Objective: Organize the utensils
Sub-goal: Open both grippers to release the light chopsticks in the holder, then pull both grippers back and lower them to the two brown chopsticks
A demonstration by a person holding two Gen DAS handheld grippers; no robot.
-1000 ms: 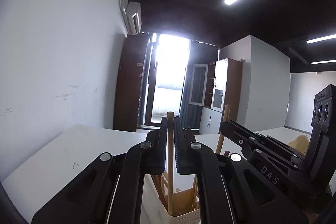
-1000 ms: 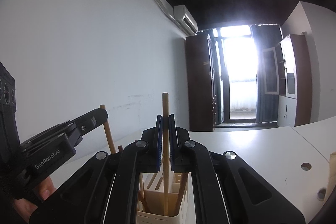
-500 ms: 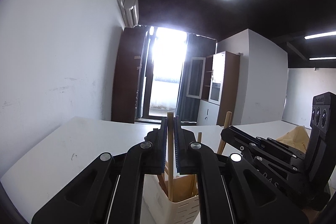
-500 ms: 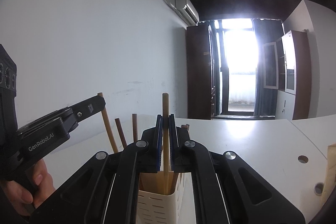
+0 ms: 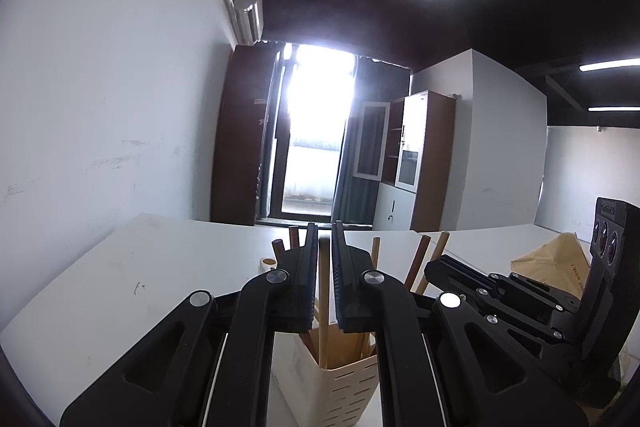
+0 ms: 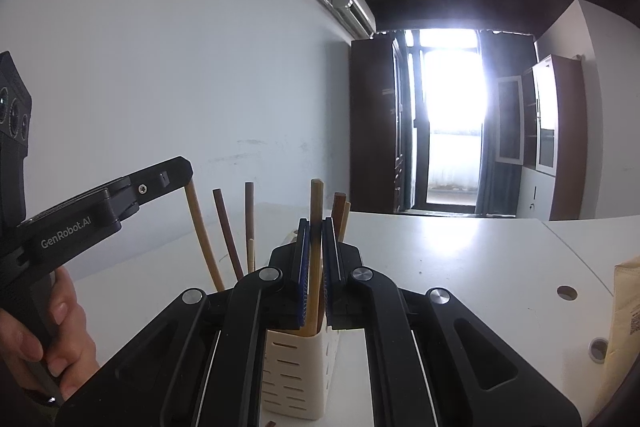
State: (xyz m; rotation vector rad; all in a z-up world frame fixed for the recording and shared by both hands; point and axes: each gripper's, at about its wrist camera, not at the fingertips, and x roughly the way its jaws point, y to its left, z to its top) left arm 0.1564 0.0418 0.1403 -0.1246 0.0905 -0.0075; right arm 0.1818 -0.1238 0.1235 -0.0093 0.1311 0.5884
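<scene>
A cream slotted utensil holder (image 5: 344,387) stands on the white table just below both grippers; it also shows in the right wrist view (image 6: 296,371). Several wooden sticks stand in it. My left gripper (image 5: 325,239) is shut on a light wooden stick (image 5: 322,307) whose lower end is inside the holder. My right gripper (image 6: 315,227) is shut on another wooden stick (image 6: 315,203) that reaches down into the holder. The left gripper shows at the left of the right wrist view (image 6: 176,175), its tip on a pale stick (image 6: 202,235).
The white table (image 6: 460,259) has round holes near its right side. A brown paper bag (image 5: 552,267) lies at the right. A small cream cup (image 5: 267,262) stands behind the holder. A white wall runs along the left.
Both grippers have risen and drawn back a little, each still shut on its stick. The holder and the other sticks in it show more fully now.
</scene>
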